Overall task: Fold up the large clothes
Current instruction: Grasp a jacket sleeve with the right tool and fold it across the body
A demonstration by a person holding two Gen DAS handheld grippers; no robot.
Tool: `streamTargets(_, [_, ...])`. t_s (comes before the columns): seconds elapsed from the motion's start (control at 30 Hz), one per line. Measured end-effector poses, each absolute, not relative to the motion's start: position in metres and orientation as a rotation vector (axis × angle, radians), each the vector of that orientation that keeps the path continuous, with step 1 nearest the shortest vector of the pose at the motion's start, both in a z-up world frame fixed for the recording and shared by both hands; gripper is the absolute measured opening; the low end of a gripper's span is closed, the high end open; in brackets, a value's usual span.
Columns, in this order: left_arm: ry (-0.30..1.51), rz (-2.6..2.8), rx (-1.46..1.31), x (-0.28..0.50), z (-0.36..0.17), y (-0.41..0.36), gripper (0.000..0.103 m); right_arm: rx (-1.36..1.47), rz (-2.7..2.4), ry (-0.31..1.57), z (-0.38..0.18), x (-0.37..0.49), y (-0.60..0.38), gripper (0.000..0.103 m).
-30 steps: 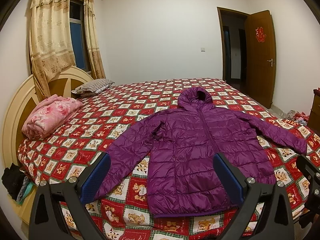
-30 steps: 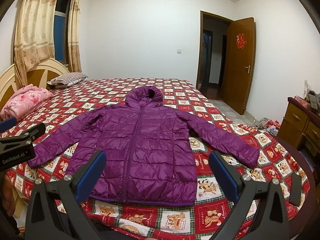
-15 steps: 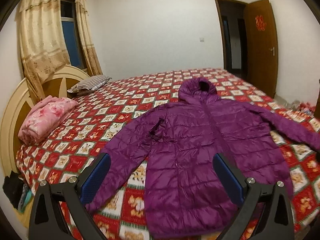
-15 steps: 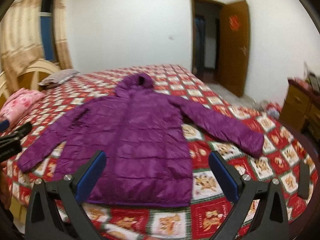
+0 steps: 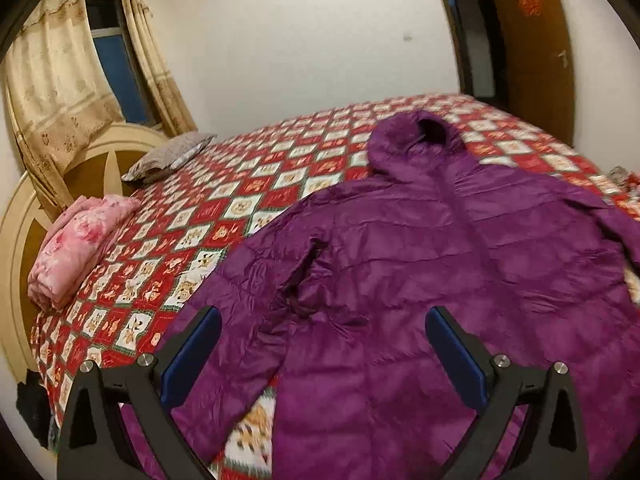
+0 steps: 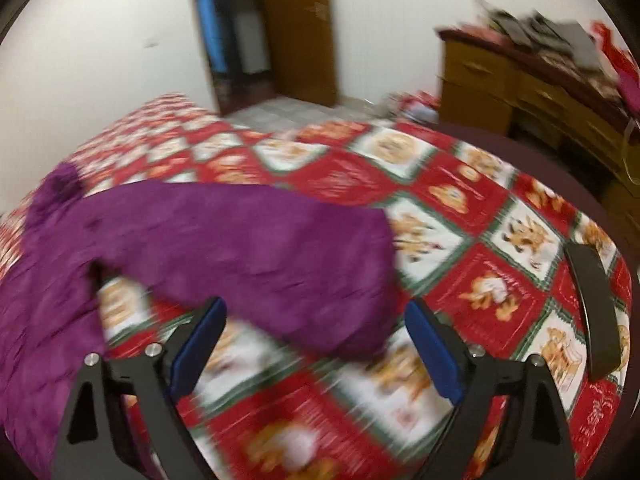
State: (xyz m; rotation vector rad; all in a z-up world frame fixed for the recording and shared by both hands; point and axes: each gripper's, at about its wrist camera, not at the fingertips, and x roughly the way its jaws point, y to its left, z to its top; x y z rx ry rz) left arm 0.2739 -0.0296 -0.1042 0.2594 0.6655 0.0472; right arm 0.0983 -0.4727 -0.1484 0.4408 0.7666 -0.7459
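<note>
A purple hooded puffer jacket (image 5: 440, 264) lies spread face up on the red patterned bedspread (image 5: 240, 208). My left gripper (image 5: 322, 320) hovers open over its left armpit and sleeve, with nothing between the blue pads. In the blurred right wrist view, the jacket's right sleeve (image 6: 260, 252) runs across the bed and its cuff ends just beyond the fingertips. My right gripper (image 6: 316, 312) is wide but its jaws are closing; the cuff sits in line with the gap and the pads do not press on it.
A folded pink blanket (image 5: 76, 248) and a striped pillow (image 5: 172, 156) lie by the headboard (image 5: 24, 240) at the left. A wooden dresser (image 6: 540, 92) stands right of the bed, with an open doorway (image 6: 224, 40) behind. A dark flat object (image 6: 596, 312) rests near the bed's right edge.
Both grippers came forward and down over the bed. The left now looks at the jacket's left armpit. The right swung right onto the right sleeve, and its jaws narrowed a little.
</note>
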Motion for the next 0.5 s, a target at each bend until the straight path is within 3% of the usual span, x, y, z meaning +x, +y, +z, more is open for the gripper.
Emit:
streamTargets(0.07, [0.695,0.068,0.271,0.298,-0.115,-0.025,0.102,0.442,-0.739,0.799,-0.155,0.106,-0.481,0.087])
streamTargets(0.13, [0.728,0.092,0.274,0.317,-0.124,-0.017,0.102,0.427,-0.719,0.833,-0.161,0.115,-0.483,0.064])
streamTargets(0.17, [0.741,0.1,0.275,0.324,-0.128,-0.013,0.102,0.419,-0.712,0.849,-0.164,0.118,-0.484,0.06])
streamTargets(0.3, [0.785,0.119,0.26,0.342,-0.138,0.004,0.102,0.37,-0.706,0.817,-0.162,0.121,-0.485,0.019])
streamTargets(0.5, [0.777,0.118,0.24,0.345,-0.132,0.022,0.102,0.256,-0.669,0.754,-0.126,0.145,-0.471,0.014])
